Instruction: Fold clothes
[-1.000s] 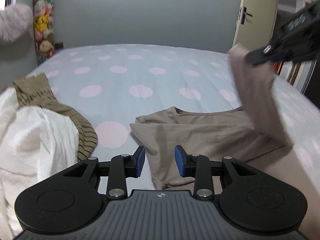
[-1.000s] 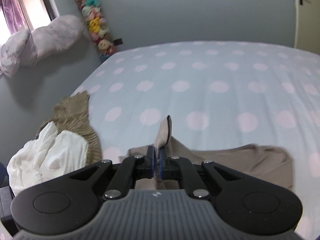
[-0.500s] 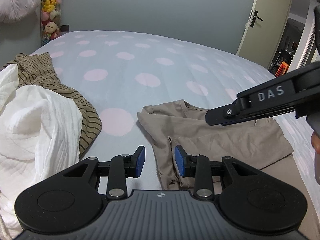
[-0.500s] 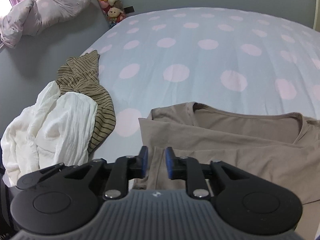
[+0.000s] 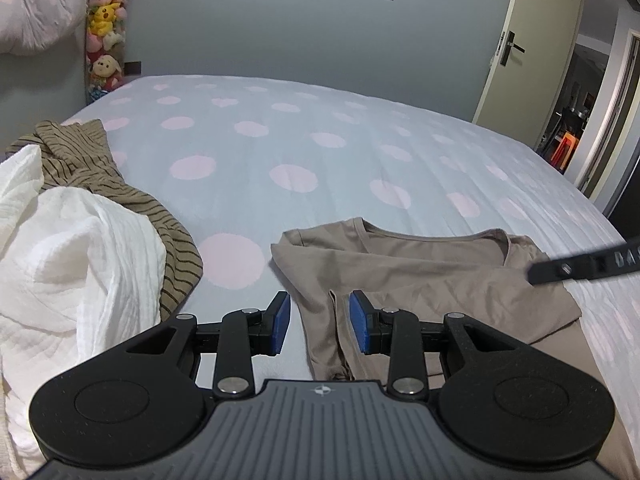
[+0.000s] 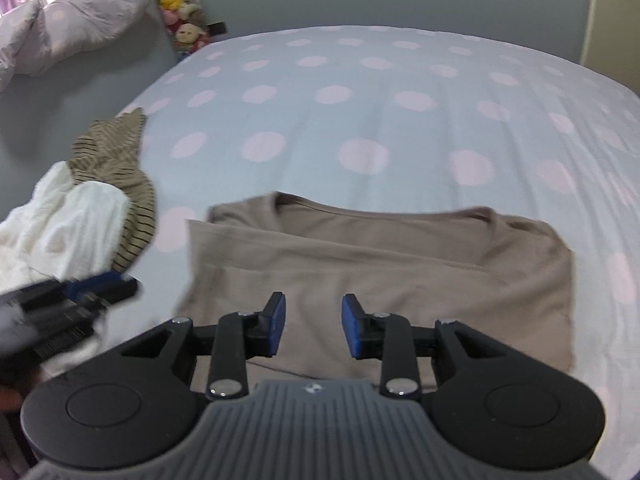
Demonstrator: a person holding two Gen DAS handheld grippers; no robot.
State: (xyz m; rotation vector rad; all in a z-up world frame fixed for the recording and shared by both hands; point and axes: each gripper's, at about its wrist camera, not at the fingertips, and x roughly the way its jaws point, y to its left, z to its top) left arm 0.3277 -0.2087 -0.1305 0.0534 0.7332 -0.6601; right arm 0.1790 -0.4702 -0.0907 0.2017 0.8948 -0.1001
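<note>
Two open tongs (image 5: 319, 326) (image 6: 313, 327) above shirt (image 6: 400, 264)

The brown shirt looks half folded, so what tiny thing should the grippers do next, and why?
Probably lower the left hand-held gripper and pinch the shirt's left edge just below it. Both hand-held grippers are open and hold nothing. The shirt lies on the bed, its sides look folded in, and the rumpled edge sits between the left one's fingers. The right hand-held gripper hovers over the shirt's middle.
</note>
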